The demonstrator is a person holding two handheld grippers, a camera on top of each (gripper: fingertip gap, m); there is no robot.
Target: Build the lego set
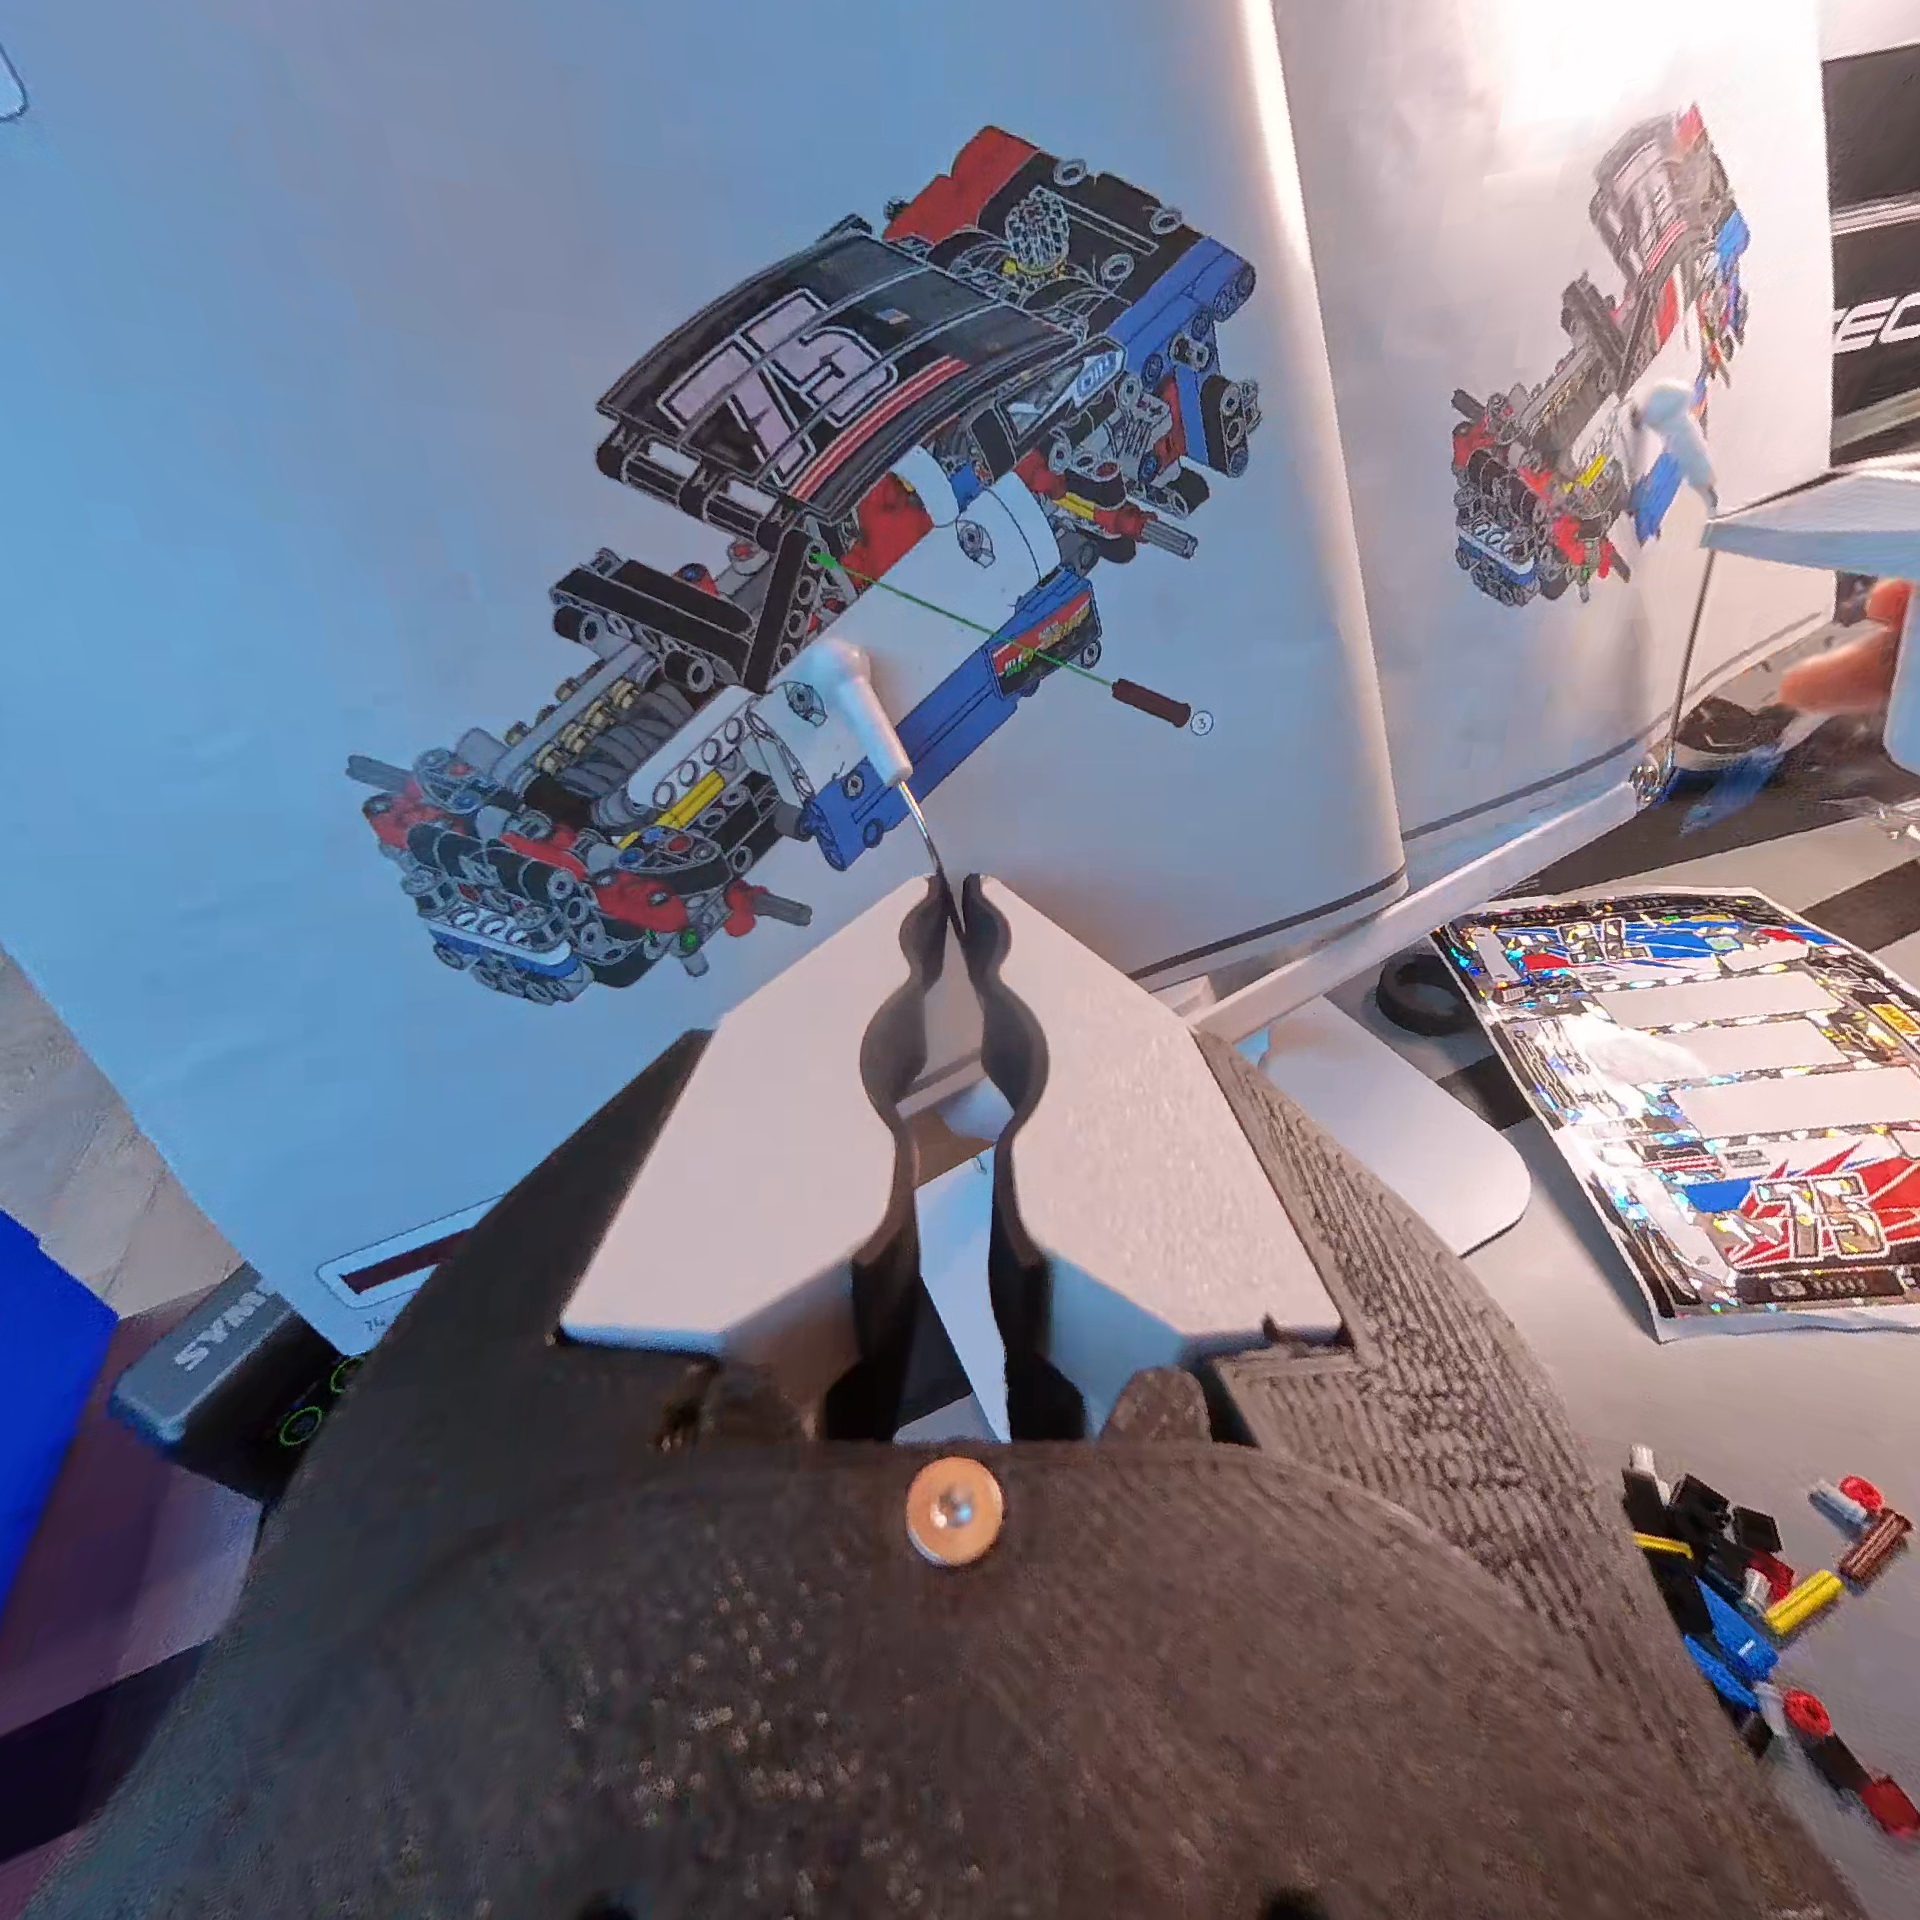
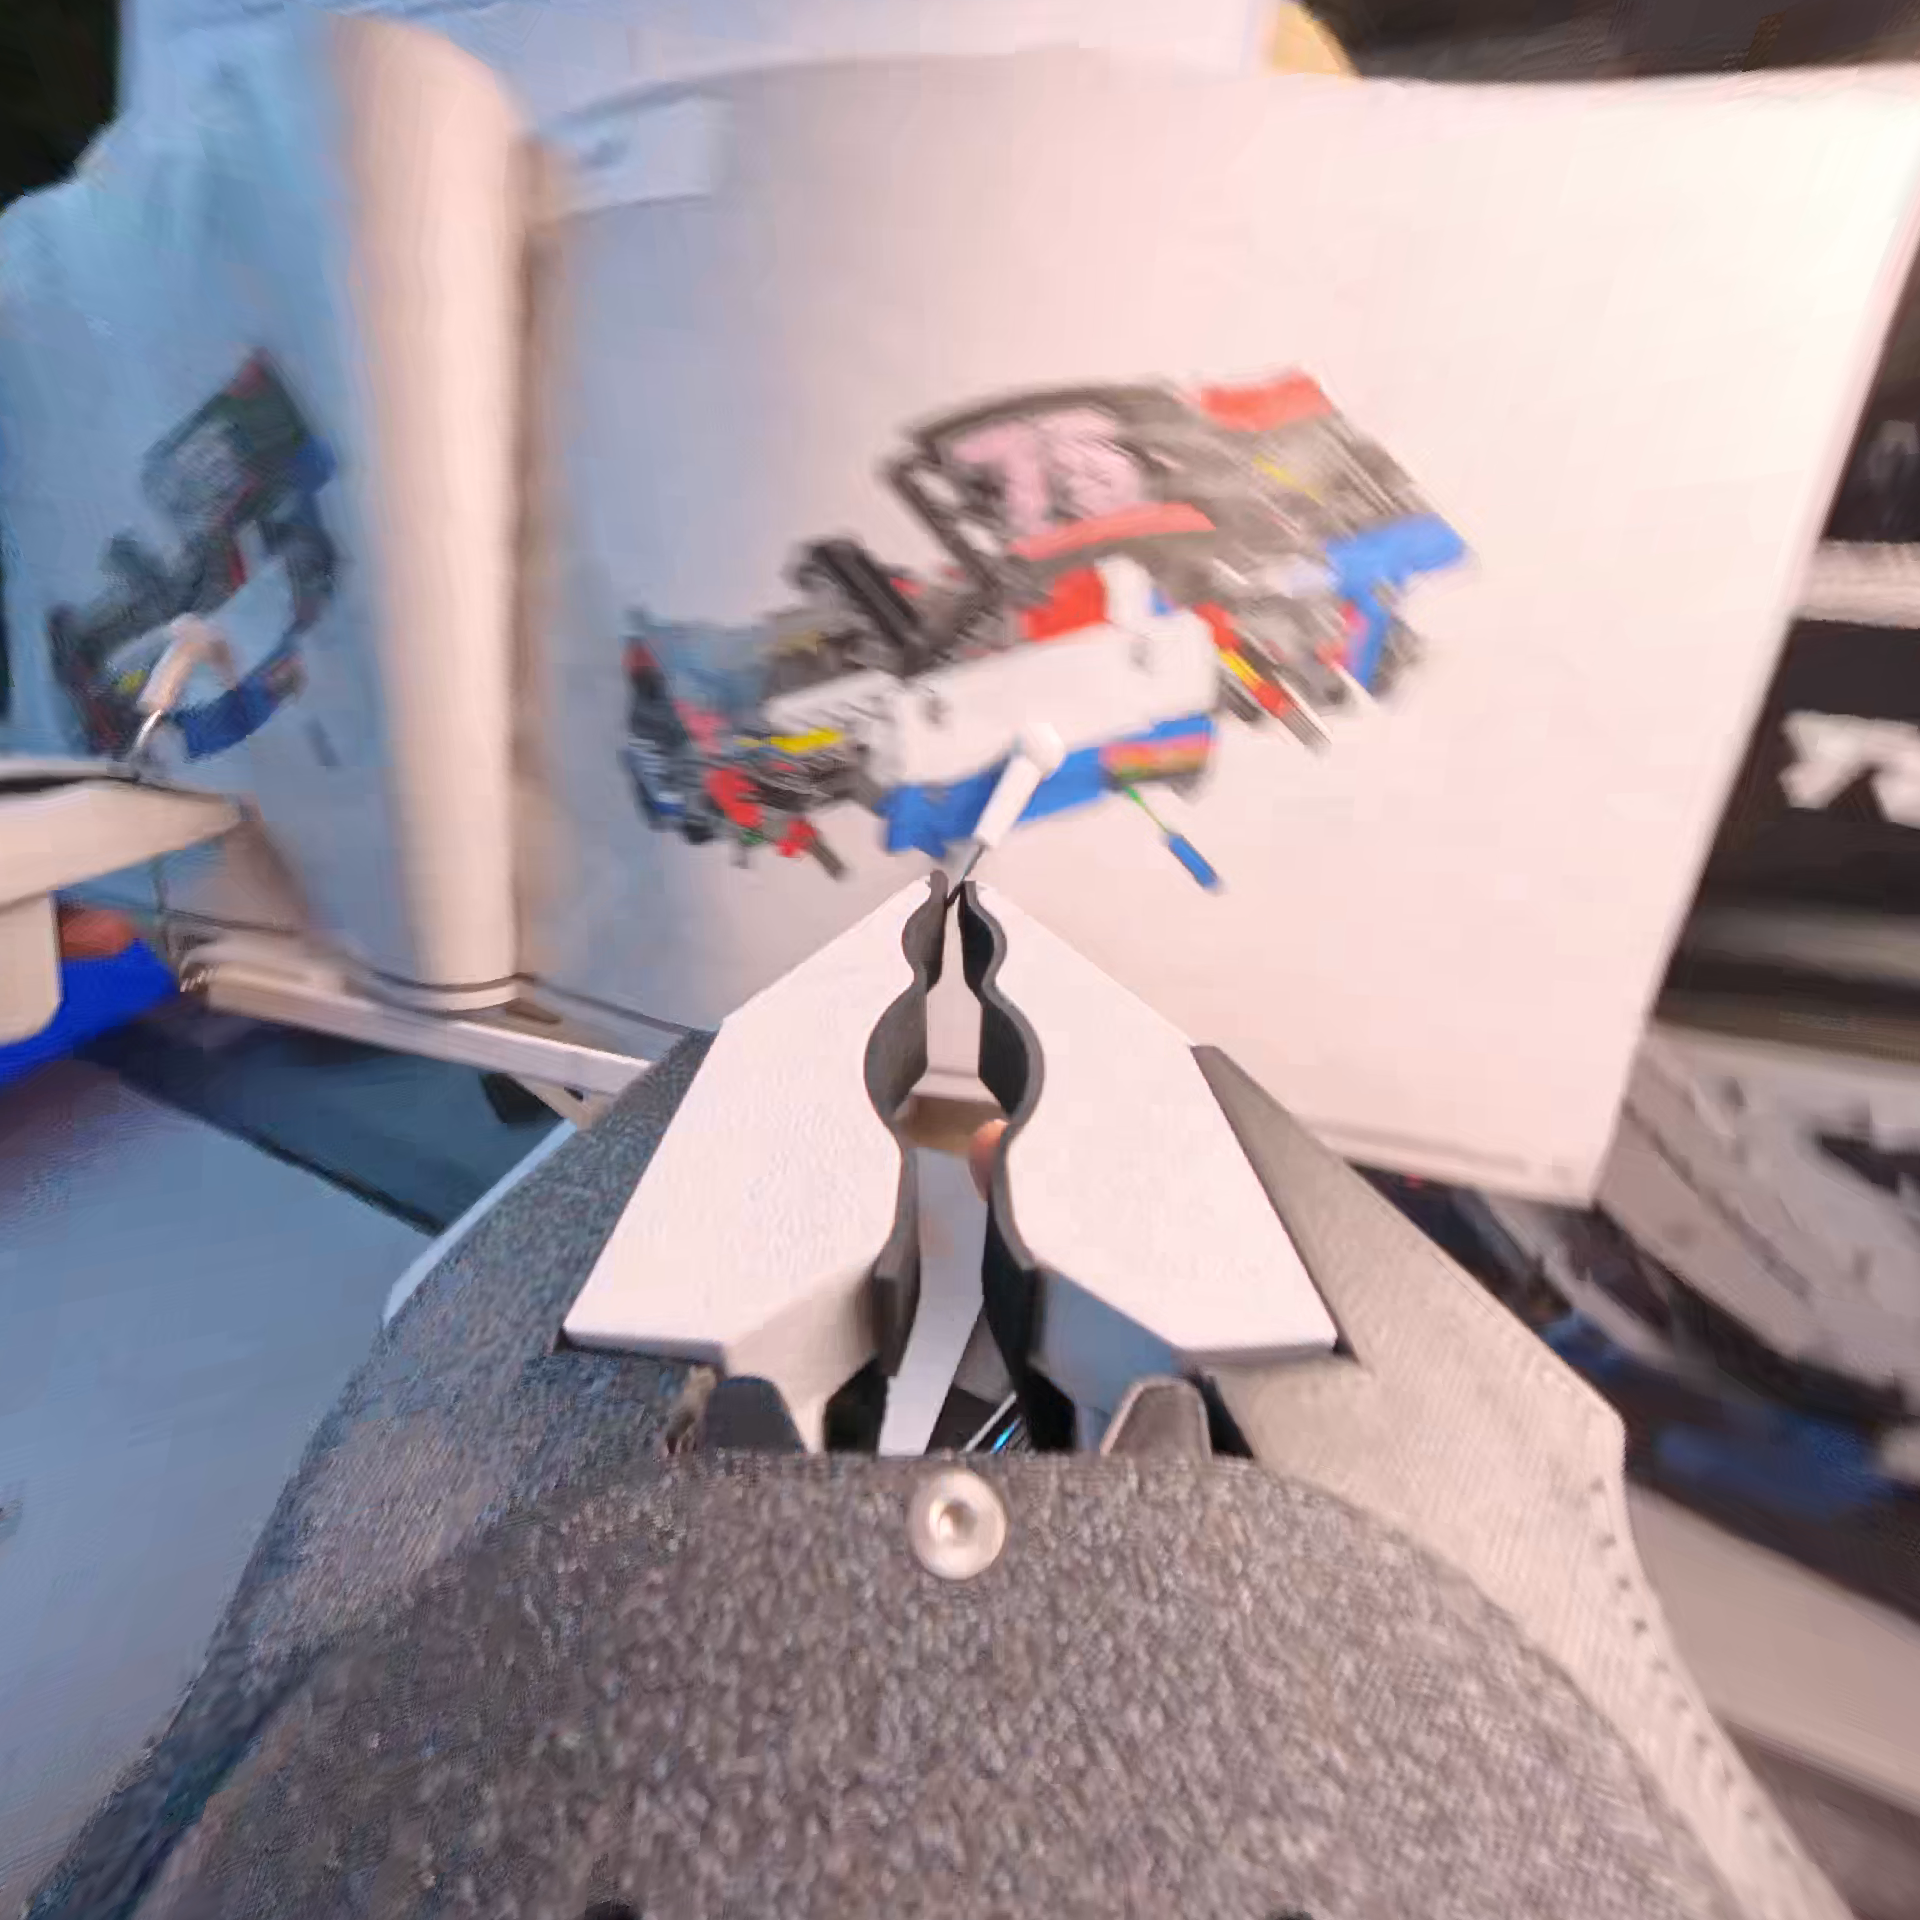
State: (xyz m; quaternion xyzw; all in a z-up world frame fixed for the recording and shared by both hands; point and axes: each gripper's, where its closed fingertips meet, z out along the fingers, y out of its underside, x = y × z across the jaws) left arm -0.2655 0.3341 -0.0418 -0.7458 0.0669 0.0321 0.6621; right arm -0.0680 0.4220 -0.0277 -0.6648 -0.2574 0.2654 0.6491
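Lego parts (image 1: 1745, 1600), loose and mixed (black, blue, red, yellow), sit in a small heap on the table well in front of the open instruction booklet (image 1: 520, 312) and off to its right. Between heap and booklet lies the foil sticker sheet (image 1: 1714, 1101), with a black rubber ring (image 1: 1418, 992) just beside the sheet on the booklet side. The booklet stands upright, its pages curling, with a drawing of the part-built car on each visible page. Your left gripper (image 1: 948, 894) is pinched closed on a thin white-tipped wire (image 1: 868, 717) that pokes toward the booklet page, and no brick is in it. Your right gripper (image 2: 951, 896) is likewise closed on its own white-tipped wire (image 2: 1013, 790), aimed at the booklet's other page (image 2: 1351, 312). That view is smeared, so detail there is poor. A blurred dark-and-blue mass (image 1: 1745, 748) at the booklet's right foot may be the model itself; you cannot tell from these views. Judgement: you are at the read-the-step stage, not at picking or fitting. The left-hand page shows a short dark-red pin going into the car's side along a green guide line. The next move probably calls for finding that pin; a brownish piece (image 1: 1875, 1553) at the heap's far edge looks like a candidate. It is small and round, so expect it to roll. Line the jaws across its length, grip it mid-body, and keep the wire clear of neighbouring parts.
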